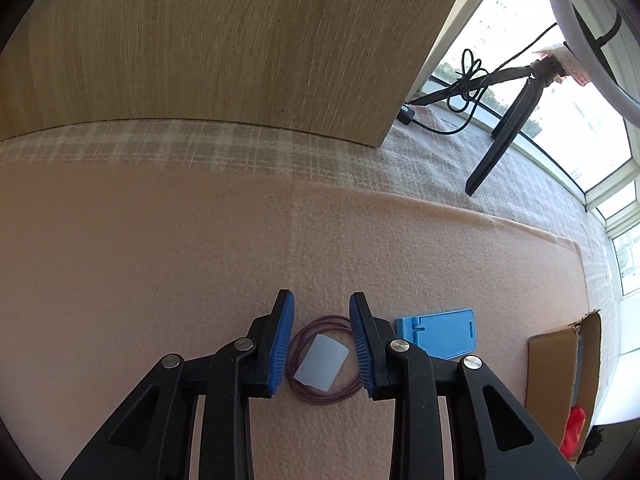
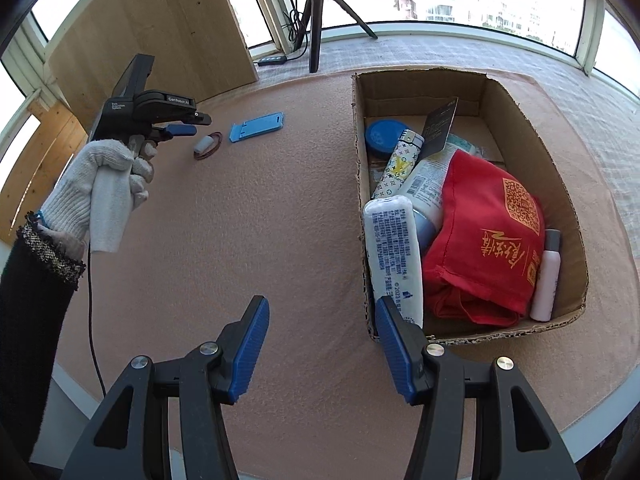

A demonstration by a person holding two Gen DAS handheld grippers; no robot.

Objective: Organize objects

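Now, the step in hand: picking up the pale tag with its coil of thin reddish cord (image 1: 320, 360), judged the next thing bound for the cardboard box (image 2: 560, 184).
Left tongs (image 1: 322, 344): parted, blue pads standing either side of the coil, nothing pressed between them yet; the tag lies flat on the pink counter (image 1: 160, 240) in the gap.
Right tongs (image 2: 320, 344): open and empty, hovering at the box's near corner.
Where things lie: the coil sits just beside the blue phone stand (image 1: 438, 334); the box, well apart to the right, already holds a red bag (image 2: 484, 240) and bottles.
Doing it well: the tag is thin and flat, so the pads should come low to the felt and close across tag and cord together.
Risk: pinching only a cord loop may let the tag dangle or slip free.
Clearance: keep the right pad off the phone stand.
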